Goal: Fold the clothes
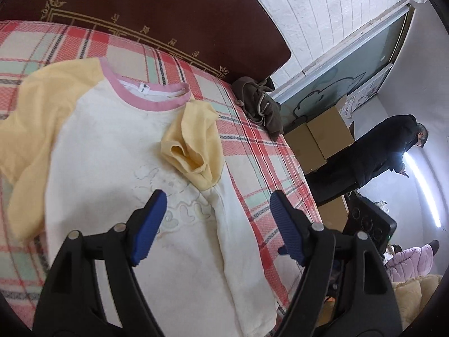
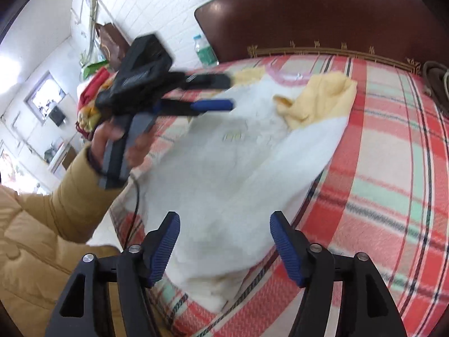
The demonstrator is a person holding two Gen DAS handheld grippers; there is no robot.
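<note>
A cream shirt [image 1: 112, 146] with yellow sleeves and a pink collar lies face up on the plaid blanket [image 1: 261, 151]. Its right sleeve [image 1: 196, 146] is folded in over the chest; the left sleeve [image 1: 36, 112] lies spread out. My left gripper [image 1: 217, 199] is open and empty above the shirt's right side. It also shows in the right wrist view [image 2: 228, 92], blurred, held above the shirt [image 2: 224, 168]. My right gripper [image 2: 224, 219] is open and empty above the shirt's hem. The folded sleeve [image 2: 322, 98] lies beyond it.
A dark wooden headboard [image 1: 168, 8] stands at the bed's far end. A brown garment [image 1: 258, 101] lies at the bed's far right corner. Cardboard boxes [image 1: 317, 137] and a person in black [image 1: 393, 151] stand beside the bed. A plastic bottle [image 2: 203, 50] stands by the headboard.
</note>
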